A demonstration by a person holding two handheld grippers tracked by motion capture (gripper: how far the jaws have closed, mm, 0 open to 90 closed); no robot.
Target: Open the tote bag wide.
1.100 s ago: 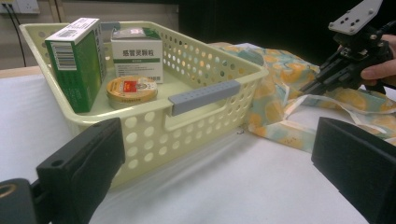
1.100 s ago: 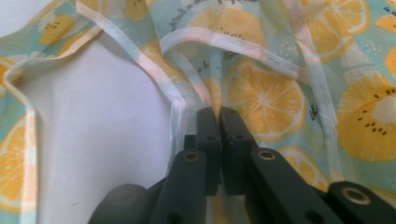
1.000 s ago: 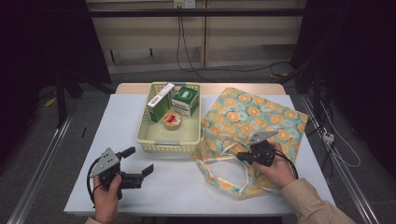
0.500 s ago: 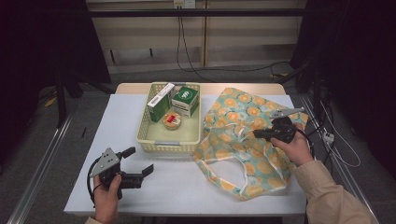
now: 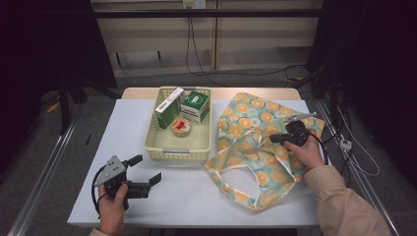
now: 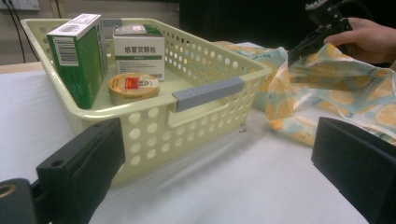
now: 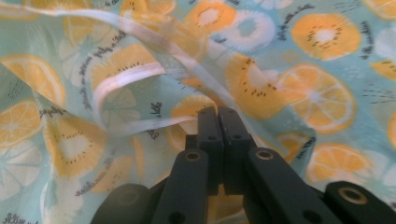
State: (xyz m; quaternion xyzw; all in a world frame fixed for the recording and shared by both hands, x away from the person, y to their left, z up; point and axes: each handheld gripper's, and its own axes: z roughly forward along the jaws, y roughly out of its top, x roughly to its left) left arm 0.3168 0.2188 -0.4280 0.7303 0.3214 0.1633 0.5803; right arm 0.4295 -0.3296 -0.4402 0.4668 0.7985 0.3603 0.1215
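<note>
A fabric tote bag (image 5: 255,162) printed with orange slices lies on the right half of the white table. My right gripper (image 5: 273,139) is over its middle, shut on a fold of the cloth and holding it raised. In the right gripper view the jaws (image 7: 218,113) are closed tight, with the bag (image 7: 303,93) and a pale handle strap around them. My left gripper (image 5: 144,169) rests at the front left, open and holding nothing. In the left gripper view, its jaws (image 6: 219,158) point towards the basket (image 6: 205,93), and the bag (image 6: 355,88) hangs from the right gripper (image 6: 299,49).
A pale yellow perforated basket (image 5: 174,150) stands mid-table. It holds a tall green box (image 5: 167,114), a green-and-white box (image 5: 195,105) and a round tin (image 5: 181,128). Bare table (image 5: 187,196) lies in front of the basket. Cables run on the floor behind.
My right gripper has moved right and back from the bag's front handles, drawing the cloth up with it. The left gripper has stayed put.
</note>
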